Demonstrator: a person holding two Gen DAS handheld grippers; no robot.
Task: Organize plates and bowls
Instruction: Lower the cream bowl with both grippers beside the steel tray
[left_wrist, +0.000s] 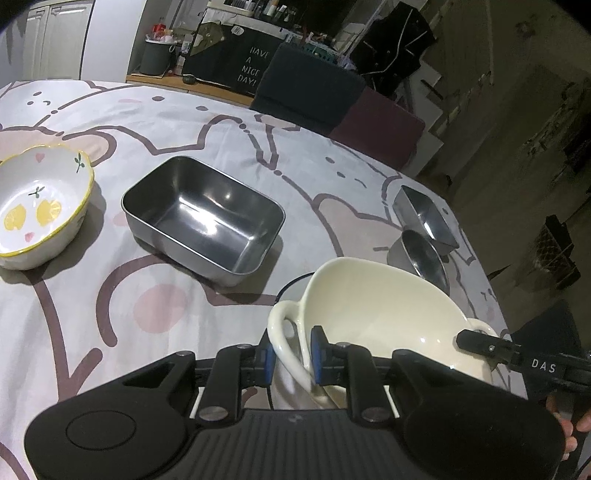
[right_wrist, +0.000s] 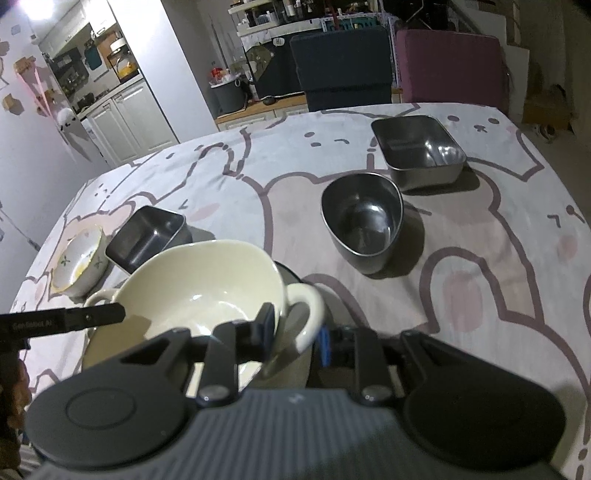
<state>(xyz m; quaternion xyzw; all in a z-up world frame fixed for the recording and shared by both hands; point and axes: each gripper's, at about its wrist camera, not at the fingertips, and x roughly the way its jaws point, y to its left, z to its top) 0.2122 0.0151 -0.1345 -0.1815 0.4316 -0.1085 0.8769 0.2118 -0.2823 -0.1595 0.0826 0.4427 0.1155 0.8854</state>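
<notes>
Tablecloth: pale cloth (left_wrist: 155, 332) with pink-and-brown cartoon bears covers the whole table, kitchen cabinets and two chairs in the dim background.
Cream bowl: two-handled cream bowl (left_wrist: 373, 306) sits tilted right in front of both tongs, caught from both sides at once!
Left tongs: left gripper (left_wrist: 291, 354) has its blue-padded fingers (left_wrist: 317, 350) drawn in on the bowl's near wall beside the loop handle, one pad inside the bowl, one outside, pinching it.
Right tongs: right gripper (right_wrist: 295, 332) straddles the opposite handle and rim, left finger inside the bowl, right finger outside the handle; whether the pads actually press the ceramic I cannot tell, the view is blurred there.
Under the bowl: dark rim of a plate (right_wrist: 291, 275) peeks out just beyond the bowl; how the two touch is hidden.
Rectangular steel tray: big steel tray (left_wrist: 203, 218) rests ahead and left of the left tongs, near the bowl but apart from it.
Lemon bowl: white bowl with yellow rim and lemon print (left_wrist: 40, 206) stands further left, past the tray.
Round steel bowl: steel bowl (right_wrist: 364, 221) waits ahead and right of the right tongs.
Square steel container: small steel container (right_wrist: 419, 151) sits just beyond that round bowl, close beside it.
</notes>
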